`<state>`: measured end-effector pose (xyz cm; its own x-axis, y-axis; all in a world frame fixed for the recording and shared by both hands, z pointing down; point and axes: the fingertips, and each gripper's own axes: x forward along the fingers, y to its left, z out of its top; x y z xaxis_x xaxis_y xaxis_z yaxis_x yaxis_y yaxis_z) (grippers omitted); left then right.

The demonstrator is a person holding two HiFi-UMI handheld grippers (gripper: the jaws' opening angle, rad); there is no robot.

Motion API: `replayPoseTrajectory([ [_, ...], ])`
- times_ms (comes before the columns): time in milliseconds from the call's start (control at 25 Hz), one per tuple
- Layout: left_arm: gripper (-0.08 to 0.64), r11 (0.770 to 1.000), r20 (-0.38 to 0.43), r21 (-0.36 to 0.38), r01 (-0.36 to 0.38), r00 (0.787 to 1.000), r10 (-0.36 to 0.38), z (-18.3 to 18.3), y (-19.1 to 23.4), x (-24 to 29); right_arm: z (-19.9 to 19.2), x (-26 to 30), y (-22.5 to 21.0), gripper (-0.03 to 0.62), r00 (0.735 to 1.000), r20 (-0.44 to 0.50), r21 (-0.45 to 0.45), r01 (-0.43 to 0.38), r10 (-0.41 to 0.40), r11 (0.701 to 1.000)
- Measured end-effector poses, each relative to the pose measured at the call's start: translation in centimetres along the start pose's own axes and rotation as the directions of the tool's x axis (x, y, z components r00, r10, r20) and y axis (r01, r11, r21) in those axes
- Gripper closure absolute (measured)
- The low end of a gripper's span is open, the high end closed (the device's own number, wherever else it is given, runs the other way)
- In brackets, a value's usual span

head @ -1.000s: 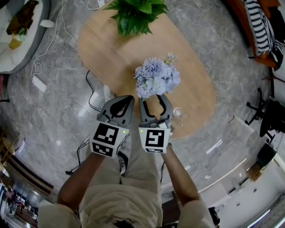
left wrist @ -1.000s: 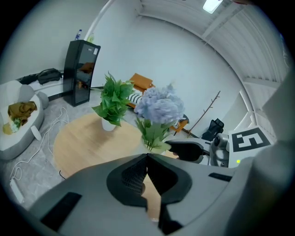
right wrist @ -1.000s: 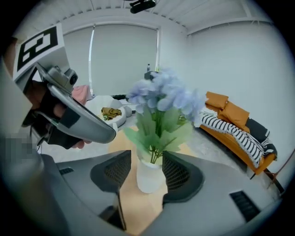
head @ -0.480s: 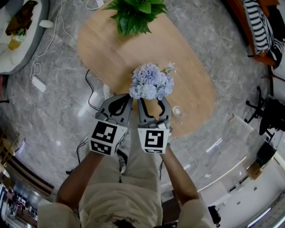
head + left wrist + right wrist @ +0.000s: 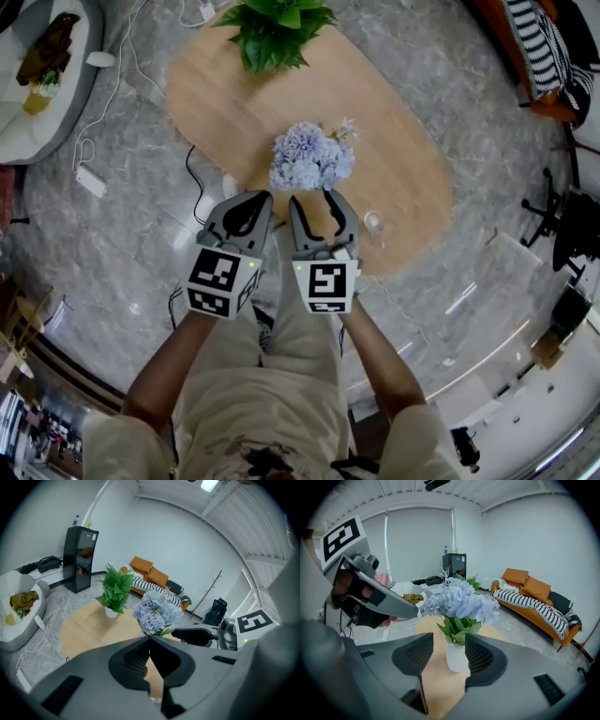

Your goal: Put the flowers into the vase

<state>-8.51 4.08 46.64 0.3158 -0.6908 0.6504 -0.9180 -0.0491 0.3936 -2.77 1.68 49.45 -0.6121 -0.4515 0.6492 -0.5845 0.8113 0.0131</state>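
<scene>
A bunch of pale blue flowers (image 5: 309, 157) stands on the oval wooden table (image 5: 403, 159), just beyond both gripper tips. In the right gripper view the flowers (image 5: 461, 603) rise with green leaves out of a small white vase (image 5: 457, 656). The vase sits between and just past the spread jaws of my right gripper (image 5: 449, 640), and neither jaw touches it. In the head view the blossoms hide the vase. My right gripper (image 5: 316, 199) is open. My left gripper (image 5: 259, 197) is shut on nothing beside it, its jaws meeting (image 5: 150, 638) short of the flowers (image 5: 157, 613).
A potted green plant (image 5: 275, 33) stands at the table's far end. A small clear glass object (image 5: 373, 222) sits near the right gripper. On the floor are white cables (image 5: 94, 141) and a pale cushion seat (image 5: 37, 103). An orange sofa (image 5: 534, 597) and a black fridge (image 5: 79, 557) stand farther off.
The bouquet now looks smaller and lower, with a gap between it and the gripper tips, which it overlapped before. Both grippers have drawn back slightly towards me.
</scene>
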Motion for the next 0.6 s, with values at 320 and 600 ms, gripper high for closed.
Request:
replayPoseTrajectory([
  [320,0.552,0.999,0.004,0.033,-0.002,1.0,0.002,1.3,-1.7,-2.5,2.3,-3.4,1.1,0.383,0.999,0.032,0.005,-0.023,0.023,1.0],
  [600,0.552,0.998,0.018,0.059,0.01,1.0,-0.011,3.4,-4.2,-4.9,4.9,-6.6,1.8,0.387,0.998,0.055,0.01,-0.041,0.041,0.999],
])
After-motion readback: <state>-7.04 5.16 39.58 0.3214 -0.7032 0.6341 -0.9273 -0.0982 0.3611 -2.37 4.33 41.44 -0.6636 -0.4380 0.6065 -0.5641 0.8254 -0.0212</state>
